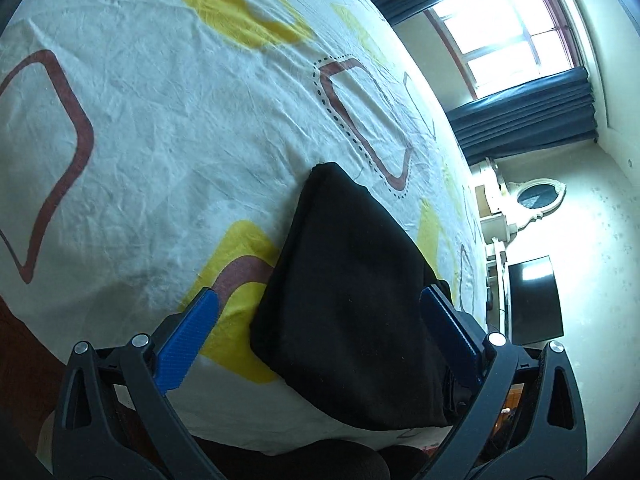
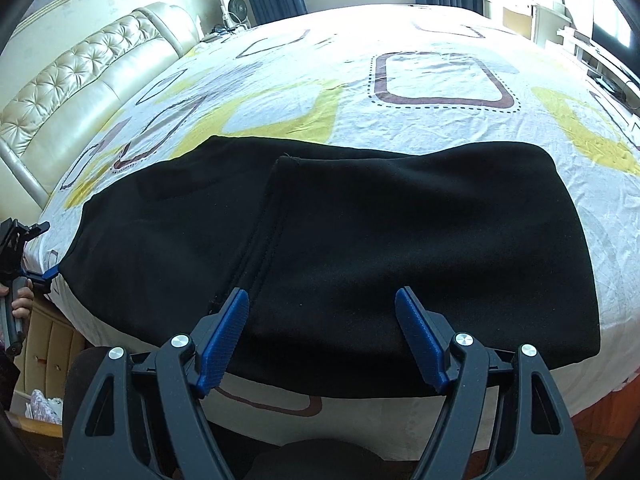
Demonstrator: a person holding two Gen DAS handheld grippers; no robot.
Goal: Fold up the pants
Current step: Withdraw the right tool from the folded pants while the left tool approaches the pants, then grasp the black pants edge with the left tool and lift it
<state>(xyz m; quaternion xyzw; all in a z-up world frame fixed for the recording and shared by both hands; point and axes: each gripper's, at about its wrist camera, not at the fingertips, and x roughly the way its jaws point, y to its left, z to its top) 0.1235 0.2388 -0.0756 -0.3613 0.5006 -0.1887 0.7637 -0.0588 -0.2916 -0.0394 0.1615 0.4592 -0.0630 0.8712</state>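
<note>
Black pants point(image 2: 360, 248) lie folded across the near part of the bed, with one layer lapped over the other along a seam near the middle. My right gripper point(image 2: 322, 300) is open just above the pants' near edge, empty. In the left wrist view the pants point(image 1: 352, 300) appear end-on as a dark folded stack. My left gripper point(image 1: 320, 300) is open, its blue fingers point(image 1: 192, 332) on either side of the stack's end, holding nothing. The left gripper also shows in the right wrist view point(image 2: 40, 264) at the pants' left end.
The bed sheet point(image 2: 440, 120) is white with yellow and brown shapes. A padded cream headboard point(image 2: 80, 92) stands at the left. A window with dark blue curtains point(image 1: 520, 120), a white dresser point(image 1: 500, 208) and a dark screen point(image 1: 536, 300) lie beyond the bed.
</note>
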